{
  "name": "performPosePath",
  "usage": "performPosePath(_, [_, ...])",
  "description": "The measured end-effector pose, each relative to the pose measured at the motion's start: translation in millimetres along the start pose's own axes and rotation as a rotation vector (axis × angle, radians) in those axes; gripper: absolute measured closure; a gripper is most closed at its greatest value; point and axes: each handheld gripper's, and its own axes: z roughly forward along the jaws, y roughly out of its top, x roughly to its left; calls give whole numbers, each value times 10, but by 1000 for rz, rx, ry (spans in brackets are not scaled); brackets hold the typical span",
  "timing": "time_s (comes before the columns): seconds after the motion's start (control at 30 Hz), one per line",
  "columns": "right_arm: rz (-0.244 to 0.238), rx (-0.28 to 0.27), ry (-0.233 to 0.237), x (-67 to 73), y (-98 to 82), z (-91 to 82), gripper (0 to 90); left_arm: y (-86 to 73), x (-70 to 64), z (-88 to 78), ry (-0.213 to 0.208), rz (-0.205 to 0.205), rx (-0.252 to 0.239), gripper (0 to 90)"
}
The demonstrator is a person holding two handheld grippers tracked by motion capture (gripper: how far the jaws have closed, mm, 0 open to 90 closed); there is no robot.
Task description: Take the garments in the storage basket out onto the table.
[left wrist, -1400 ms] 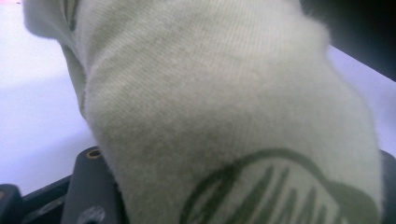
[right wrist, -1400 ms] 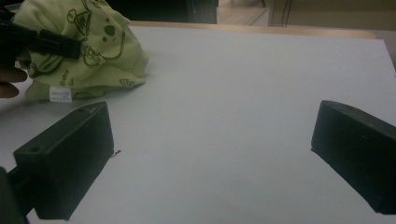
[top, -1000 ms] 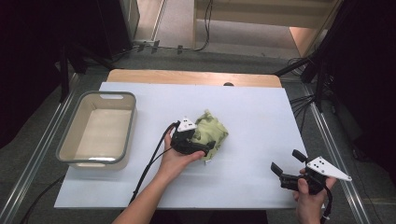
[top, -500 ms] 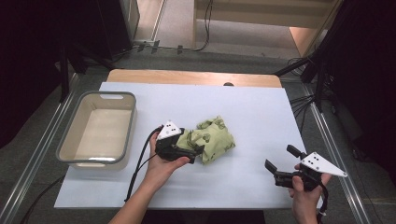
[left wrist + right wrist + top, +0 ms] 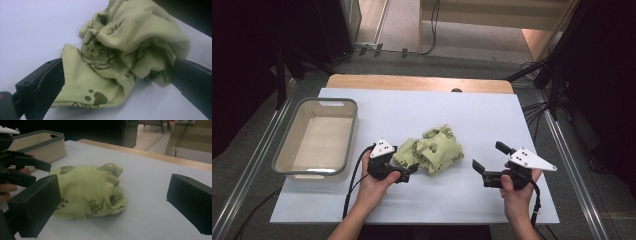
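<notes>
Two grippers work at one crumpled green cloth (image 5: 432, 152), which lies on the white table (image 5: 512, 120) near its middle, with a grey bin (image 5: 319, 137) well apart to its left. Over the last second the left gripper (image 5: 408, 172) has slid leftward, toward the bin, and the cloth has come with it: the bundle now sits lower and more stretched out than it did a second ago. That suggests the cloth's near edge was being dragged, perhaps to open the bundle or to bring it toward the bin.

In the left gripper view the jaws stand wide apart, one on each side of the cloth (image 5: 125, 57); the left jaw lies against a flat flap with a paw print, the right jaw at the bunched end. Nothing is pinched between them, so I judge this gripper open around the cloth, either about to close or just released.

The right gripper (image 5: 492, 162) has moved in from the table's right edge and now points at the cloth from the right, near but not touching. Its own view shows the jaws spread with the cloth (image 5: 90, 192) between and beyond them.

Both tools now flank the bundle, which favours a two-handed spreading or lifting move next.
</notes>
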Motion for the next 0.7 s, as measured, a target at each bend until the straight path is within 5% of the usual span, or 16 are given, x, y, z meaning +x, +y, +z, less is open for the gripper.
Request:
performPosePath(0.23, [-4, 28, 65, 241, 153, 395, 0, -47, 35, 45, 2, -13, 28, 9])
performPosePath(0.4, [-31, 69, 107, 377, 119, 582, 0, -81, 39, 105, 54, -7, 71, 59])
performPosePath(0.53, [-46, 115, 136, 471, 59, 718, 0, -96, 59, 143, 81, -20, 101, 153])
performPosePath(0.6, [-45, 131, 159, 548, 16, 796, 53, -111, 62, 160, 95, -17, 119, 272])
performPosePath(0.7, [-75, 168, 134, 621, -17, 854, 139, -113, 32, 171, 134, -7, 146, 349])
